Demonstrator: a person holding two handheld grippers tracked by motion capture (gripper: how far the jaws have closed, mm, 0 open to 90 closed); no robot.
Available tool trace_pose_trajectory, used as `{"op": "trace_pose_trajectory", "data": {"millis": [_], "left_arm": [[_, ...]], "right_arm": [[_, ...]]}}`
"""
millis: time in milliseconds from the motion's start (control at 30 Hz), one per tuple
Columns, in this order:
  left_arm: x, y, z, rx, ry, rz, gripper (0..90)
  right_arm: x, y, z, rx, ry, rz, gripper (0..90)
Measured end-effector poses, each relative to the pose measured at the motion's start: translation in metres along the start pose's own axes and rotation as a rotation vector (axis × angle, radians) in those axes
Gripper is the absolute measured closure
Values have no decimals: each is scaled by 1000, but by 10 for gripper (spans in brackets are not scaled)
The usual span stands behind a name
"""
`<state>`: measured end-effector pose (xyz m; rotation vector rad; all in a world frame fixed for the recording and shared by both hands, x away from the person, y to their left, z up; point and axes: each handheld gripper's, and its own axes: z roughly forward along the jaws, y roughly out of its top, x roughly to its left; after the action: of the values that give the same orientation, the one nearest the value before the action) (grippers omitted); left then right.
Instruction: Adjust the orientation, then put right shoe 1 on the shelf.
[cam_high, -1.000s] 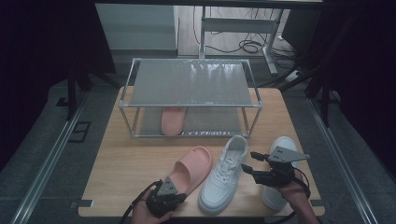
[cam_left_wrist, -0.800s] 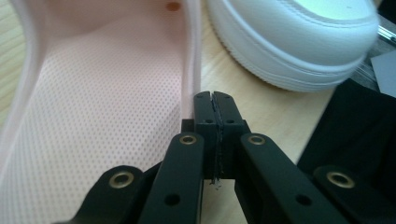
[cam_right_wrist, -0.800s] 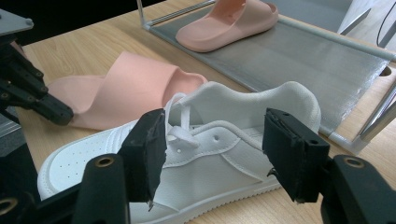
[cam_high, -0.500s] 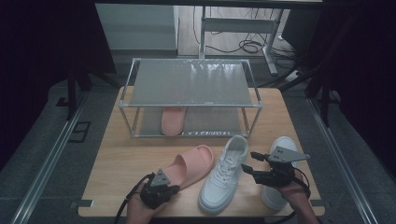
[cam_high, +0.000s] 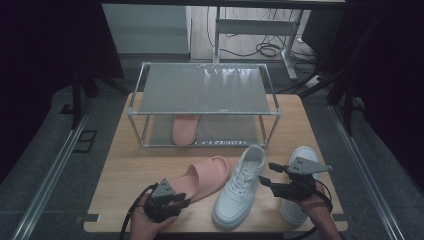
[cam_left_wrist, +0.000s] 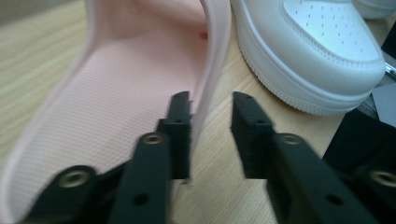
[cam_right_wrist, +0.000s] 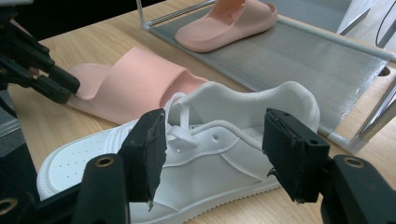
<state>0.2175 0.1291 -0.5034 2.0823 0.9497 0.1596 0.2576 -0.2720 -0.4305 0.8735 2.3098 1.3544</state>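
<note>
Pink slide: the loose pink slide (cam_high: 202, 179) lies on the wooden table (cam_high: 125, 170), toe toward the rack (cam_high: 205, 107), just beside the white sneaker (cam_high: 240, 187); its mate (cam_high: 186, 129) already sits on the rack's lower shelf.
Left jaws: the left gripper (cam_left_wrist: 212, 109) has just been opening and now stands about half open, one jaw inside the slide's heel, the other outside the side wall (cam_left_wrist: 205, 98); the pads are not pressing on it.
Right jaws: the right gripper (cam_right_wrist: 215, 149) stands wide open in front of the sneaker's heel collar (cam_right_wrist: 261, 105), holding nothing.
Step in hand: probably letting go of the slide or re-gripping it.
Doing it well: for a re-grip, push deeper over the wall before closing, since soft foam at a shallow bite could slip.
Watch: lift clear of the sneaker's toe.
Second sneaker: another white one (cam_high: 300, 200) lies under the right hand.
</note>
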Motion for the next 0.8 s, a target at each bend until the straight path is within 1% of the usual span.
{"op": "trace_pose_trajectory", "data": {"millis": [100, 233, 433, 800], "left_arm": [[1, 2, -2, 0, 11, -1, 623], [-1, 7, 0, 5, 11, 11, 608], [-2, 17, 11, 20, 6, 31, 602], [-2, 29, 24, 42, -11, 35, 601]], "right_arm": [[0, 0, 0, 4, 0, 0, 402], [1, 0, 0, 1, 1, -3, 403], [0, 0, 0, 4, 0, -4, 403], [0, 1, 1, 1, 2, -5, 403]]}}
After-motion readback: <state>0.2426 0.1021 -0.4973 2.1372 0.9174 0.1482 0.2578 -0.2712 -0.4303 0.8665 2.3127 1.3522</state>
